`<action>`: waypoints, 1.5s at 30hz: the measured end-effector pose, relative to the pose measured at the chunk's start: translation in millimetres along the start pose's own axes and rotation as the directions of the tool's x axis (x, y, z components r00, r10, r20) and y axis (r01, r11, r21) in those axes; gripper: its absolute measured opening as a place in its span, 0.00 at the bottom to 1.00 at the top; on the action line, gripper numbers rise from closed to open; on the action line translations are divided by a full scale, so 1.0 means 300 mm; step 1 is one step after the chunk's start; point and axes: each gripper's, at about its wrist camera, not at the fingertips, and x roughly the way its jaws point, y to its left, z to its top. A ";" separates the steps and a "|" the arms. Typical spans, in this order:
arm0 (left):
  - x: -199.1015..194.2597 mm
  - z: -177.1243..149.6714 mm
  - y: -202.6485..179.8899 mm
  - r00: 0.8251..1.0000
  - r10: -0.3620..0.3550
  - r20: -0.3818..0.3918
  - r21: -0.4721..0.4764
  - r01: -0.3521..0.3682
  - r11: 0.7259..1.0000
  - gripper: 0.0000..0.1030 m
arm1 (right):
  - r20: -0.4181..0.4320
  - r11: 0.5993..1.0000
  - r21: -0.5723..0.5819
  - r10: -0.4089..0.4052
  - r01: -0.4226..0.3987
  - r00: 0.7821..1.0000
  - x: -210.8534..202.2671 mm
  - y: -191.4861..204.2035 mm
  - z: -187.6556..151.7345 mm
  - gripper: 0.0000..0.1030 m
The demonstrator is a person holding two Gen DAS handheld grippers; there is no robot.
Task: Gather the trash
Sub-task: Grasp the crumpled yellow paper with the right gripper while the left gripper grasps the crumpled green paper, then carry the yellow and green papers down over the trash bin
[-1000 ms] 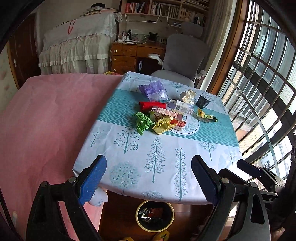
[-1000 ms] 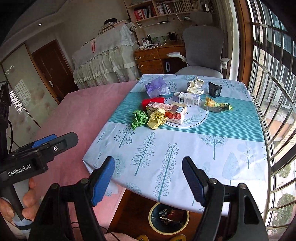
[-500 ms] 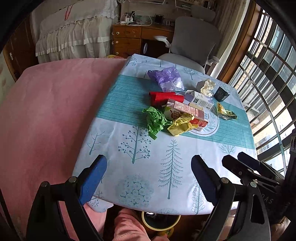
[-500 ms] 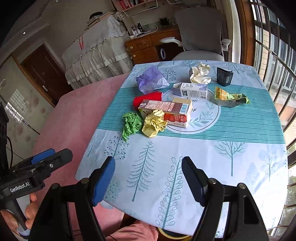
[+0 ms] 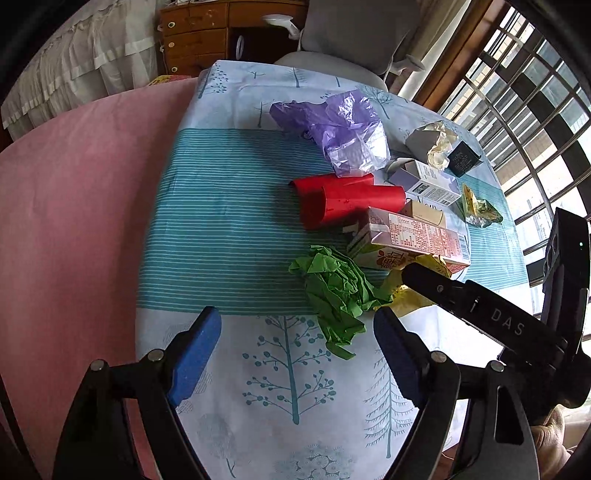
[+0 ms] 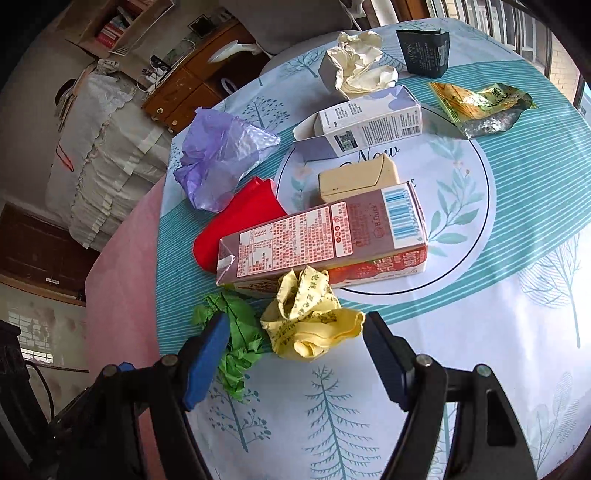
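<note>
Trash lies heaped on the tree-print tablecloth [image 5: 291,387]. A crumpled green paper [image 5: 336,291] sits just ahead of my left gripper [image 5: 295,325], whose jaws are closing with nothing pressed between them. A yellow crumpled paper [image 6: 310,317] lies between the fingertips of my right gripper [image 6: 295,328], which is open and not touching it. Behind these lie a juice carton [image 6: 321,240], a red paper cup [image 5: 351,203], a purple plastic bag [image 5: 343,133], a white box [image 6: 369,122] and a beige box [image 6: 358,177]. The right gripper's black body [image 5: 480,314] hides part of the yellow paper in the left wrist view.
Farther back lie white crumpled paper [image 6: 358,62], a black box [image 6: 424,51] and a snack wrapper [image 6: 480,107]. A pink cover [image 5: 74,221] adjoins the table's left side. A grey office chair [image 5: 351,33], wooden drawers [image 5: 199,37] and barred windows [image 5: 535,92] stand beyond.
Both grippers have come down and forward over the table toward the trash pile. The bin under the table edge has left view. The right gripper has rolled.
</note>
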 end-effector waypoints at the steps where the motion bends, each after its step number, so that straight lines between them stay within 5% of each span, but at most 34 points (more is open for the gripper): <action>1: 0.015 0.010 0.000 1.000 -0.009 -0.009 0.005 0.009 1.000 0.81 | -0.002 1.000 0.012 -0.008 0.008 1.000 0.018 0.003 0.004 0.72; 2: 0.029 0.017 0.001 1.000 -0.020 -0.018 0.008 0.020 1.000 0.81 | -0.003 1.000 0.018 -0.017 0.017 1.000 0.031 0.007 0.006 0.70; 4: 0.059 0.030 0.002 0.998 -0.039 -0.041 0.015 0.039 0.999 0.81 | -0.020 0.999 0.019 -0.041 0.042 0.999 0.058 0.008 0.005 0.47; 9: 0.131 0.056 -0.010 0.991 -0.089 -0.100 0.020 0.092 0.996 0.81 | -0.012 0.999 0.032 -0.038 0.038 0.999 0.041 -0.019 -0.013 0.36; 17: 0.245 0.086 -0.041 0.974 -0.130 -0.183 -0.026 0.127 0.992 0.80 | 0.006 0.997 0.028 -0.077 0.077 0.997 -0.047 -0.078 -0.059 0.34; 23: 0.303 0.088 -0.054 0.968 -0.130 -0.213 -0.060 0.120 0.991 0.59 | 0.010 0.994 0.054 -0.098 0.098 0.995 -0.095 -0.122 -0.090 0.34; 25: 0.299 0.088 -0.066 0.970 -0.140 -0.197 -0.053 0.132 0.990 0.47 | 0.010 0.993 0.055 -0.107 0.106 0.994 -0.109 -0.133 -0.098 0.33; 29: 0.280 0.086 -0.108 0.981 -0.091 -0.170 0.011 0.094 0.995 0.42 | 0.013 0.992 0.047 -0.119 0.118 0.993 -0.143 -0.156 -0.116 0.33; 38: 0.115 -0.017 -0.206 0.994 -0.057 -0.090 0.078 0.064 0.995 0.40 | 0.033 0.995 -0.045 -0.089 0.091 0.995 -0.269 -0.184 -0.151 0.33; 45: -0.087 -0.224 -0.361 0.999 -0.017 0.039 0.075 0.014 0.997 0.40 | 0.026 0.984 -0.177 -0.025 0.030 0.999 -0.404 -0.266 -0.245 0.33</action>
